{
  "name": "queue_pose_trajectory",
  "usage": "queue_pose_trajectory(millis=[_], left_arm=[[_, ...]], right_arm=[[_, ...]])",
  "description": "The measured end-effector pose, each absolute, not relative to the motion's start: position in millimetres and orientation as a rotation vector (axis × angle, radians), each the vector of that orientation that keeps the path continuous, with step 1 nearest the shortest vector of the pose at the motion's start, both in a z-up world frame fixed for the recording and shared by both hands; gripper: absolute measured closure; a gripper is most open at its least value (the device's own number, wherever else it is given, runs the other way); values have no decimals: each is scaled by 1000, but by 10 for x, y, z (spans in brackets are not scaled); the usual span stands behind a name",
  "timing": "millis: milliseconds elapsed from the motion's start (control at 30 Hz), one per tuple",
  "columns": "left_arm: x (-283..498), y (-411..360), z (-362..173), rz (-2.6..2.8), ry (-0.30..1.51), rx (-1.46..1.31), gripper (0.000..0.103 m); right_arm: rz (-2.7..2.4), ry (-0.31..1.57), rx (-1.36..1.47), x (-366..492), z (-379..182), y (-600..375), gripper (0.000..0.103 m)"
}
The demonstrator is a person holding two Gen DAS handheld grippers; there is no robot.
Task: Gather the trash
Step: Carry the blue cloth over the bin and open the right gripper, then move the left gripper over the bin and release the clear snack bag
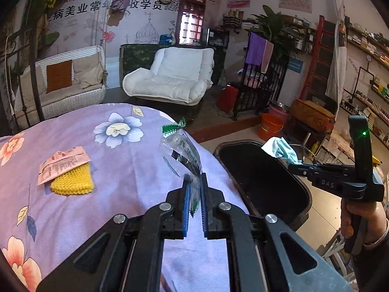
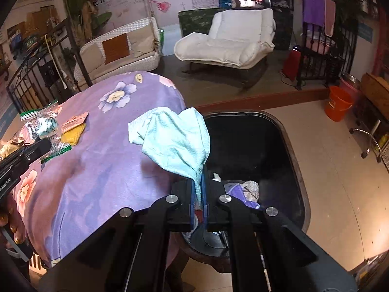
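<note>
My left gripper (image 1: pixel 194 189) is clenched on a clear plastic wrapper (image 1: pixel 182 150) with green zigzag ends, holding it upright above the purple floral tablecloth (image 1: pixel 116 160). My right gripper (image 2: pixel 199 189) is clamped on a crumpled pale blue tissue (image 2: pixel 175 136), which I hold over the near edge of the black trash bin (image 2: pixel 299 170) beside the table. Some discarded scraps already lie in the bin. On the cloth, well to the left, a pink sachet (image 1: pixel 63 164) lies partly over a yellow foam net (image 1: pixel 73 180).
</note>
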State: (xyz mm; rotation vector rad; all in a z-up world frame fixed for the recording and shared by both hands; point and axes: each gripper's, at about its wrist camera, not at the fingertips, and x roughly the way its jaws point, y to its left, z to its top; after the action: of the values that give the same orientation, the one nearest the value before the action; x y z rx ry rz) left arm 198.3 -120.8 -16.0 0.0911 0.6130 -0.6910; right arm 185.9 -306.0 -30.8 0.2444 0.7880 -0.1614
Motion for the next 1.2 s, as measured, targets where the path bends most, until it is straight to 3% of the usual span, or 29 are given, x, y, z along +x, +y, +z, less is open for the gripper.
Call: queue_pose_trajectory(millis=[567, 633, 700, 733, 967, 1200], left_arm=[[1807, -1892, -366, -814, 654, 160, 94], [1800, -1942, -390, -823, 661, 168, 94], [1791, -1976, -397, -832, 665, 176, 94], [1782, -1997, -405, -835, 665, 183, 94], [1791, -2162, -447, -860, 680, 212, 94], [1768, -2404, -520, -898, 693, 255, 94]], right_arm=[[-359, 938, 294, 1916, -999, -3538, 95], [-374, 958, 309, 1936, -1078, -3588, 82], [-391, 961, 323, 1921, -1126, -3623, 47], [-398, 946, 329, 1898, -1126, -3632, 43], [-388, 879, 359, 1733, -1008, -3655, 42], [-436, 795, 351, 1488, -747, -3707, 34]])
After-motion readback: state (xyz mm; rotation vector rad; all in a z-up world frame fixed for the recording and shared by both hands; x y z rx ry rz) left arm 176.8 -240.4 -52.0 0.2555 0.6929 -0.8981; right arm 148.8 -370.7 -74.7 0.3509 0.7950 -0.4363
